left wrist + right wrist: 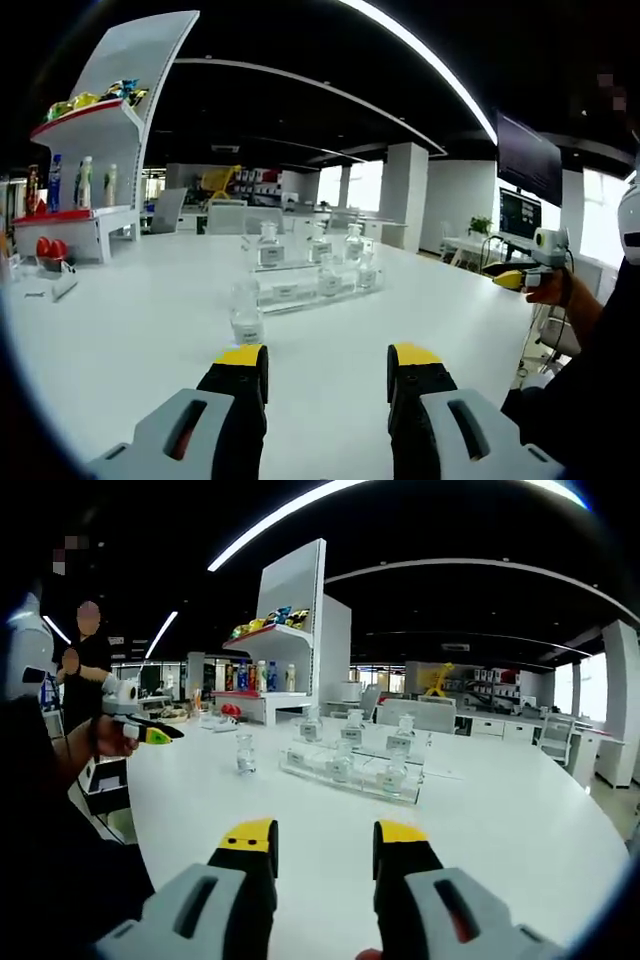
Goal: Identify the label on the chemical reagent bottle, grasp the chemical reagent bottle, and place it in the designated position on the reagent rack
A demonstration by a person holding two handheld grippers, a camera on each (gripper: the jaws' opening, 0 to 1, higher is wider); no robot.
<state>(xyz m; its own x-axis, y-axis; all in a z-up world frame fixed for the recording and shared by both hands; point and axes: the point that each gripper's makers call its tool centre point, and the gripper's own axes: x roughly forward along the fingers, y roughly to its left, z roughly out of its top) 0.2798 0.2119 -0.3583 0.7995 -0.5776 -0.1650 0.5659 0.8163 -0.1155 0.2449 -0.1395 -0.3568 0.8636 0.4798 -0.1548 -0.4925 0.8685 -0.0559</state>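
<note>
Open-plan room, dark ceiling with curved light strips. Broad white surface (150, 320). White display shelf (110, 130) at far edge. Clear reagent rack (310, 285) mid-surface, six bottles on it in two tiers. One reagent bottle (246, 312) stands apart, just beside rack. Left hand-held gripper (328, 365) and right hand-held gripper (326, 840): both released, jaws parted, nothing between.

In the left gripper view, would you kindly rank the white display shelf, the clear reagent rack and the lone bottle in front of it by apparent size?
1. White display shelf, largest though farthest.
2. Clear reagent rack.
3. Lone reagent bottle, smallest though nearest.
</note>
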